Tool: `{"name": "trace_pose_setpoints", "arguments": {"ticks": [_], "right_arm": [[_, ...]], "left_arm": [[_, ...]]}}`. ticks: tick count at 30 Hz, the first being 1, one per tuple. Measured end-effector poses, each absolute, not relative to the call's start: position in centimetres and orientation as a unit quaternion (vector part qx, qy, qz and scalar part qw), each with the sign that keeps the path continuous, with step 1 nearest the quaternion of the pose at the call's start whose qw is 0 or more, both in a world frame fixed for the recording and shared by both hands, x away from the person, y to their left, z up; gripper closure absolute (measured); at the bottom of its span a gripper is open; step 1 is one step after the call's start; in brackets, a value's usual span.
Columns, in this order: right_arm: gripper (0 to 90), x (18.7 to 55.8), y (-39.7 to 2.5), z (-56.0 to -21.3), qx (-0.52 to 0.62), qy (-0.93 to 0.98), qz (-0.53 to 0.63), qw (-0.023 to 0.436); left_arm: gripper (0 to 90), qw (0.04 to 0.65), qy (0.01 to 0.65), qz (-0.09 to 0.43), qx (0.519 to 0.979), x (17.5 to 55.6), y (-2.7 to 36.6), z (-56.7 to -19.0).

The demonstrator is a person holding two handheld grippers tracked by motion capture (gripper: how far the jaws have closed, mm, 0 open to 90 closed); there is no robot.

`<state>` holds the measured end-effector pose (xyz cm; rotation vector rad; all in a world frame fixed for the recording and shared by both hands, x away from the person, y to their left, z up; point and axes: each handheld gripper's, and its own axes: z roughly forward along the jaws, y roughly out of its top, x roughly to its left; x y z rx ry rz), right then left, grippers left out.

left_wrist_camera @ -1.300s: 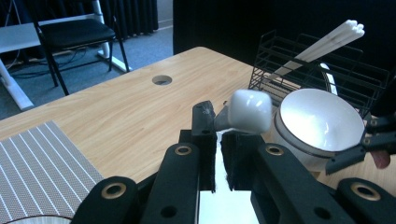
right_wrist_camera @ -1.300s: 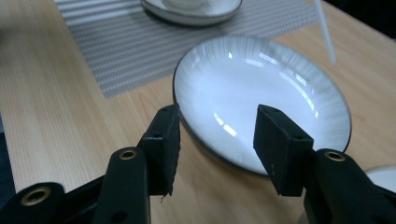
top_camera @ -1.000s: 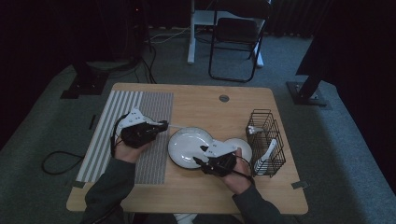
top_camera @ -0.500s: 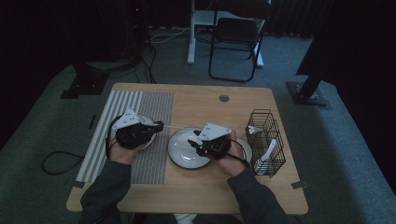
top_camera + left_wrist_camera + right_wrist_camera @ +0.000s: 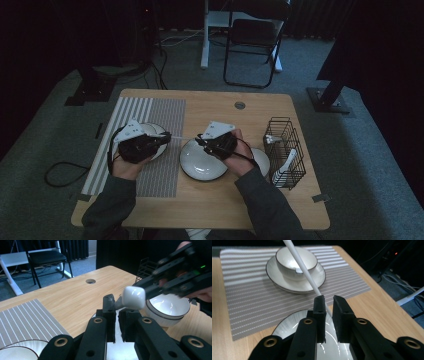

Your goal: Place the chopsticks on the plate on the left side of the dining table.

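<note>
While left gripper [image 5: 165, 136] stays, right gripper [image 5: 199, 138] nears.

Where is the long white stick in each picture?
High view: the stick is a thin line in the middle, between the left gripper and the right gripper.
Left gripper view: just right of centre, its rounded end pokes out above the jaws.
Right gripper view: it slants from the top edge down between the jaws.
Shared landmark: the striped mat.

White spoon's [image 5: 303, 267] handle cut off at top edge.
</note>
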<state>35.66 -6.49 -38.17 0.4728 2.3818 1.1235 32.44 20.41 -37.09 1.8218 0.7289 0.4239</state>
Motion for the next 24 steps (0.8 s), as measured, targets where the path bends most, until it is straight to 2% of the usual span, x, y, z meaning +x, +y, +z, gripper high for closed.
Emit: {"name": "trace_pose_setpoints", "arguments": {"ticks": [18, 24], "right_arm": [[71.6, 37.8, -6.5, -41.6, 0.19, 0.891, 0.349, 0.22], [72.1, 38.2, -6.2, -42.4, 0.189, 0.898, 0.336, 0.212]], "left_arm": [[84.9, 0.547, 0.285, 0.165, 0.77, 31.4, 19.7, -35.7], [85.0, 0.556, 0.284, 0.15, 0.767, 31.4, 19.6, -35.8]]}}
